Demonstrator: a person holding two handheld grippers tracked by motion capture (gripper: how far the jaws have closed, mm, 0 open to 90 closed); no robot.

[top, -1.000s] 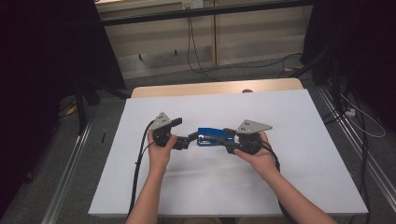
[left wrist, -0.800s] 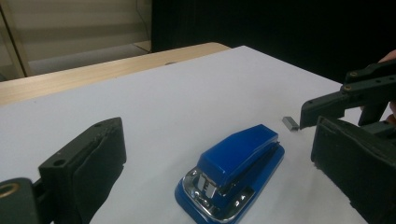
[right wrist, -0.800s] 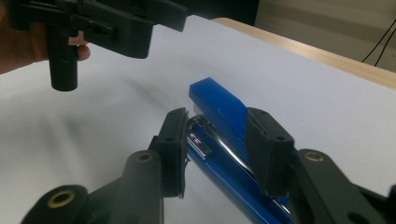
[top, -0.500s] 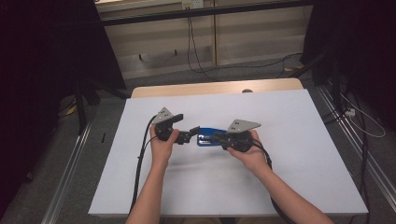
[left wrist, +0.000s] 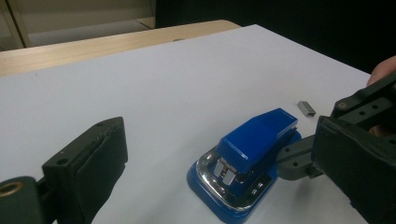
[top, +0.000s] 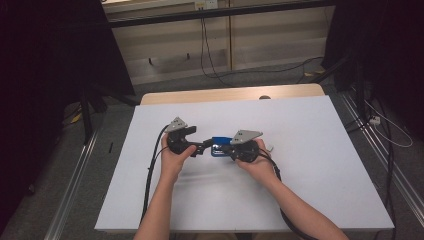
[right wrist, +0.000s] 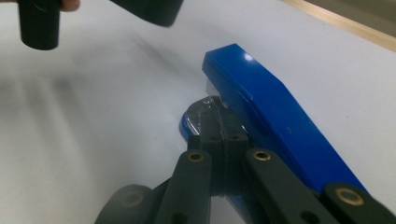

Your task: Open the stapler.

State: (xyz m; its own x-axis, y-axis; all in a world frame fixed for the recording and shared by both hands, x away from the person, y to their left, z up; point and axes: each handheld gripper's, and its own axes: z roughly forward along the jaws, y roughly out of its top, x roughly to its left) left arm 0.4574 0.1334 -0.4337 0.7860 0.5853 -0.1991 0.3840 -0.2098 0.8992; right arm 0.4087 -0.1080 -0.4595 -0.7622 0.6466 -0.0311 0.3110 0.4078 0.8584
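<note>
A blue stapler [top: 218, 145] with a chrome front lies mid-table between my two grippers. My left gripper [top: 204, 146] is open; in the left gripper view its jaws [left wrist: 222, 163] stand wide apart on either side of the stapler [left wrist: 259, 140] without touching it. My right gripper [top: 223, 149] has just been closing and is now shut. In the right gripper view its jaws [right wrist: 217, 119] lie pressed together along the side of the blue top [right wrist: 275, 112], over the base. I see nothing between the pads. The right gripper [left wrist: 299, 158] reaches in at the stapler's rear.
A small grey strip of staples [left wrist: 307, 108] lies on the white table [top: 310, 190] just beyond the stapler. A wooden edge [top: 225, 94] runs along the table's far side. Cables trail from both grippers toward the near edge.
My right hand has slid left along the stapler, toward the left gripper. The left hand has stayed where it was.
</note>
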